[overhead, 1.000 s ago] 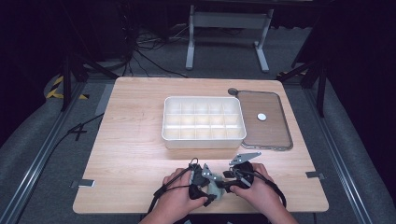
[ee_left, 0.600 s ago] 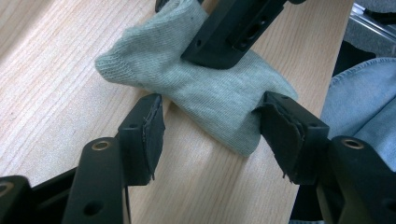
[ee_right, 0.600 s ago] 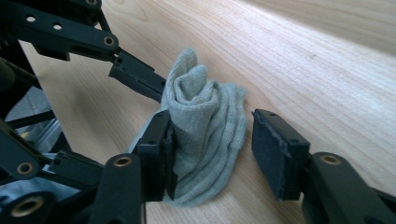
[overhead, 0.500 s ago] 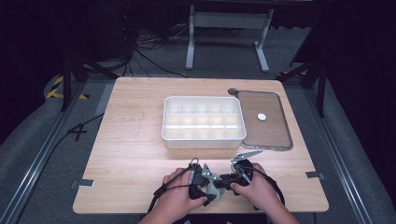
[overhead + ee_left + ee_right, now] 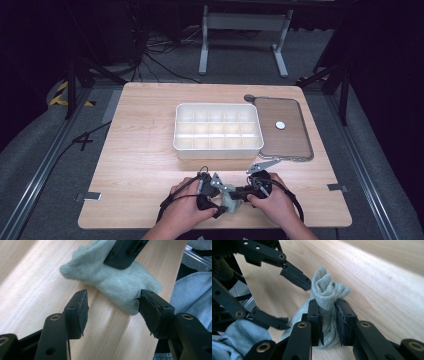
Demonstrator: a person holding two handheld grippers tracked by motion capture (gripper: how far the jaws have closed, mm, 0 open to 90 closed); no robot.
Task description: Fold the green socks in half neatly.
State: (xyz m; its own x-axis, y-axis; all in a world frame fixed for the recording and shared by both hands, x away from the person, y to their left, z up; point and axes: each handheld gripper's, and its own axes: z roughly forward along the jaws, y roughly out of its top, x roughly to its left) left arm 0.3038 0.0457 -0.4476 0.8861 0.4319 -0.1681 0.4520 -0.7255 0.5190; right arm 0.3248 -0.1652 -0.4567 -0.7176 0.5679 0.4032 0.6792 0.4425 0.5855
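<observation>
A pale grey-green cloth (image 5: 229, 198) lies bunched on the wooden table (image 5: 145, 145) near its front edge, between the two hands. My right gripper (image 5: 328, 320) is shut on a bunched fold of the cloth (image 5: 325, 293), with fabric squeezed between its pads. My left gripper (image 5: 111, 307) stands open just short of the cloth (image 5: 117, 282), its jaws wide apart over bare wood, one pad near the cloth's edge. In the high view the left gripper (image 5: 214, 192) and right gripper (image 5: 245, 190) face each other across the cloth.
A white compartment box (image 5: 218, 131) stands at the table's middle. To its right lies a brown tray (image 5: 282, 129) with a small white disc (image 5: 280, 125) on it. Blue sleeves (image 5: 197, 297) sit close to the table's front edge.
The right hand has shifted a little left toward the cloth between the hands. The left hand has hardly moved.
</observation>
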